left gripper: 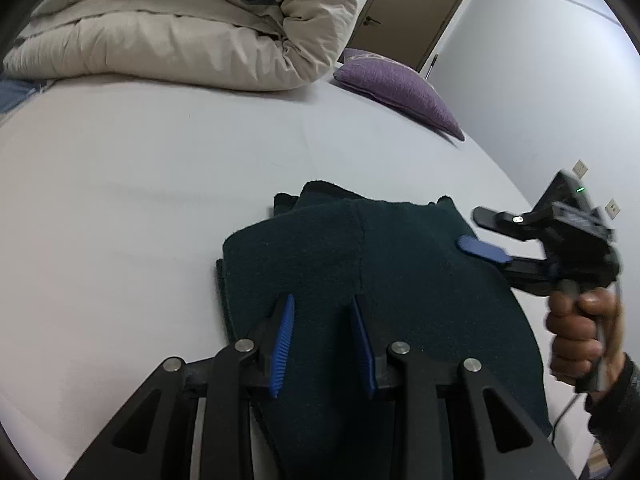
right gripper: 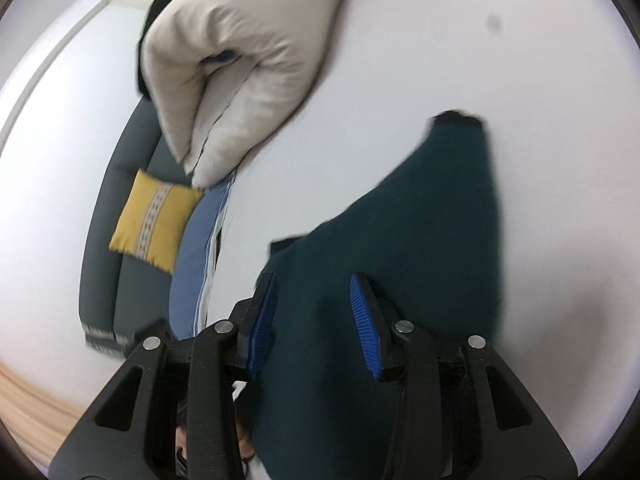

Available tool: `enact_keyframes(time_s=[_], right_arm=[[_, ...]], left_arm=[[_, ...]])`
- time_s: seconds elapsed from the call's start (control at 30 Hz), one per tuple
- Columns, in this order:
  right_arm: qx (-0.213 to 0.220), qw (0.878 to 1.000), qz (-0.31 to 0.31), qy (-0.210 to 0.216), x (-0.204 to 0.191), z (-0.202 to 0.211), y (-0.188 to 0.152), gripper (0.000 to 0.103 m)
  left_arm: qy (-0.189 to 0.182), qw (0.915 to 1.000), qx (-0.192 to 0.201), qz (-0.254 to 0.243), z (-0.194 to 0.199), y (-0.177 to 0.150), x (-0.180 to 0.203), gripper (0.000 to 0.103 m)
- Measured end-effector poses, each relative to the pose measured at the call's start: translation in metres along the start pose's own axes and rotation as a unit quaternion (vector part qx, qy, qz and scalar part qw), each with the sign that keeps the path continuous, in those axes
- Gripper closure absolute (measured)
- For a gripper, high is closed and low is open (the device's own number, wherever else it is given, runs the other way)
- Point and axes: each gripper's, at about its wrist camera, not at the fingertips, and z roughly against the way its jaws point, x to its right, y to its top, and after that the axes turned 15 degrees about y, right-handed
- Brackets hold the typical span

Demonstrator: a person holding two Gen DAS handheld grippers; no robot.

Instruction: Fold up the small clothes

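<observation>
A dark green garment (left gripper: 360,272) lies folded in layers on the white bed sheet (left gripper: 140,168). My left gripper (left gripper: 324,300) hovers over its near edge, open, blue pads apart, nothing between them. My right gripper (left gripper: 472,232) comes in from the right over the garment's right side, open and empty, held by a hand. In the right wrist view the garment (right gripper: 420,220) spreads under the open right gripper (right gripper: 312,284); the picture is blurred.
A rolled beige duvet (left gripper: 192,28) lies at the back of the bed, also in the right wrist view (right gripper: 240,64). A purple cushion (left gripper: 396,88) sits back right. A yellow cushion (right gripper: 156,220) lies on a grey sofa (right gripper: 104,240) beside the bed. A door (left gripper: 412,12) stands behind.
</observation>
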Motion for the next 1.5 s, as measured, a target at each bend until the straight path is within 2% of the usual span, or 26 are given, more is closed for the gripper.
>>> enact_keyframes(time_s=[0.07, 0.17, 0.33, 0.4, 0.47, 0.53, 0.6, 0.67, 0.73, 0.8, 0.87, 0.97, 1.0, 1.1, 1.23, 1.3, 1.4, 1.5], right_arm=[[0.012, 0.999, -0.033, 0.006, 0.021, 0.003, 0.008, 0.067], [0.029, 0.999, -0.027, 0.000, 0.026, 0.010, 0.010, 0.067], [0.065, 0.997, -0.045, -0.003, 0.039, 0.028, 0.008, 0.067], [0.075, 0.997, -0.017, -0.033, 0.025, 0.054, -0.005, 0.067], [0.073, 0.997, -0.005, -0.033, 0.017, 0.062, -0.012, 0.064], [0.059, 0.998, 0.018, -0.008, -0.001, 0.080, -0.030, 0.064], [0.027, 0.998, 0.047, 0.030, -0.023, 0.083, -0.054, 0.062], [-0.023, 0.996, 0.071, 0.043, -0.034, 0.073, -0.089, 0.046], [-0.037, 0.996, 0.079, 0.011, -0.024, 0.062, -0.104, 0.038], [-0.020, 0.997, 0.070, 0.021, -0.019, 0.067, -0.106, 0.038], [-0.006, 0.998, 0.052, 0.025, -0.019, 0.074, -0.103, 0.037], [0.025, 0.997, 0.064, 0.028, -0.029, 0.095, -0.099, 0.035], [0.035, 0.997, 0.063, 0.016, -0.029, 0.103, -0.096, 0.032], [0.033, 0.999, 0.035, 0.009, -0.017, 0.115, -0.094, 0.031], [0.004, 1.000, -0.011, 0.002, 0.009, 0.113, -0.090, 0.031], [-0.009, 1.000, -0.027, -0.007, 0.021, 0.101, -0.091, 0.031], [-0.021, 0.999, -0.040, -0.003, 0.034, 0.092, -0.092, 0.031], [-0.025, 0.998, -0.046, 0.020, 0.039, 0.087, -0.091, 0.031]], left_arm=[[-0.003, 1.0000, -0.002, 0.002, -0.003, 0.000, 0.000, 0.071], [-0.005, 1.0000, -0.002, 0.003, -0.007, 0.001, 0.000, 0.071], [-0.049, 0.9976, -0.011, 0.048, -0.005, -0.001, -0.016, 0.071], [-0.057, 0.9963, -0.013, 0.064, 0.002, -0.002, -0.021, 0.071], [-0.058, 0.9954, -0.006, 0.076, 0.018, -0.006, -0.026, 0.070], [-0.063, 0.9946, 0.007, 0.083, 0.035, -0.011, -0.029, 0.062], [-0.066, 0.9938, 0.014, 0.088, 0.046, -0.015, -0.032, 0.056], [-0.057, 0.9943, 0.007, 0.090, 0.046, -0.019, -0.034, 0.052], [-0.045, 0.9945, -0.021, 0.093, 0.034, -0.025, -0.036, 0.052], [-0.041, 0.9934, -0.043, 0.098, 0.026, -0.033, -0.038, 0.052], [-0.048, 0.9929, -0.034, 0.103, 0.033, -0.036, -0.041, 0.052], [-0.045, 0.9929, -0.021, 0.108, 0.047, -0.037, -0.049, 0.039], [-0.049, 0.9916, -0.019, 0.118, 0.051, -0.037, -0.054, 0.034], [-0.076, 0.9853, -0.034, 0.149, 0.049, -0.038, -0.067, 0.030], [-0.123, 0.9718, -0.084, 0.183, 0.030, -0.042, -0.072, 0.029], [-0.128, 0.9683, -0.098, 0.191, 0.024, -0.041, -0.073, 0.029], [-0.140, 0.9622, -0.115, 0.204, 0.015, -0.036, -0.074, 0.028], [-0.154, 0.9552, -0.139, 0.211, 0.002, -0.031, -0.073, 0.028]])
